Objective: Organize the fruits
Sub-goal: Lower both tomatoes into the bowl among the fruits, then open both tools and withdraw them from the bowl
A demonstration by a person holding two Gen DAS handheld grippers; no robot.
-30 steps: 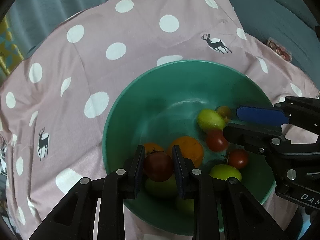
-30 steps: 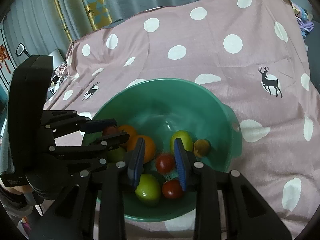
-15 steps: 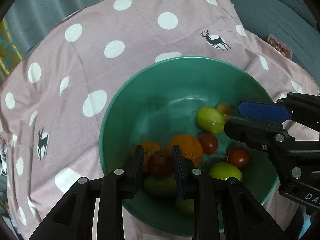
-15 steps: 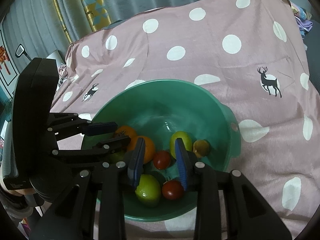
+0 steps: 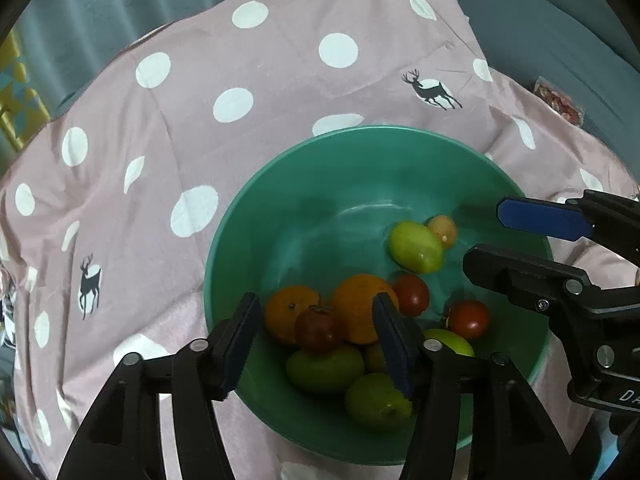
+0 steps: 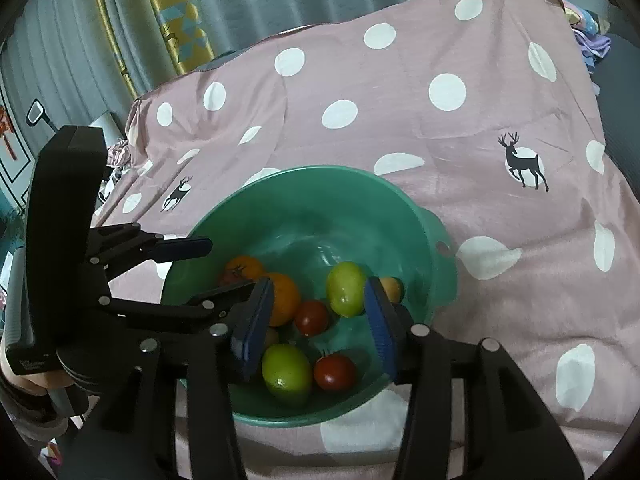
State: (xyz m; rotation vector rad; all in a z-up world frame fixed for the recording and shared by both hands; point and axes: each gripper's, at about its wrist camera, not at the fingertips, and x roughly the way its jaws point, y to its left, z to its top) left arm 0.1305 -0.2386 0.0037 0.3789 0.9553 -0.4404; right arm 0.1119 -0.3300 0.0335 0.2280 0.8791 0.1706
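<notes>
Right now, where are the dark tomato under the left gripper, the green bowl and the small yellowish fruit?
dark tomato [image 5: 318, 330]: left wrist view, its top.
green bowl [image 5: 280, 184]: left wrist view, far rim.
small yellowish fruit [image 5: 443, 230]: left wrist view, its middle.

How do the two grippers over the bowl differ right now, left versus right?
The left gripper has just opened wide over the dark red tomato, which lies free on the pile beside the oranges; the right gripper has just opened less wide. The left one hangs over the bowl's near-left side, the right one over the red tomato nearer the middle. Both point down into the bowl, and neither pinches any fruit.
</notes>
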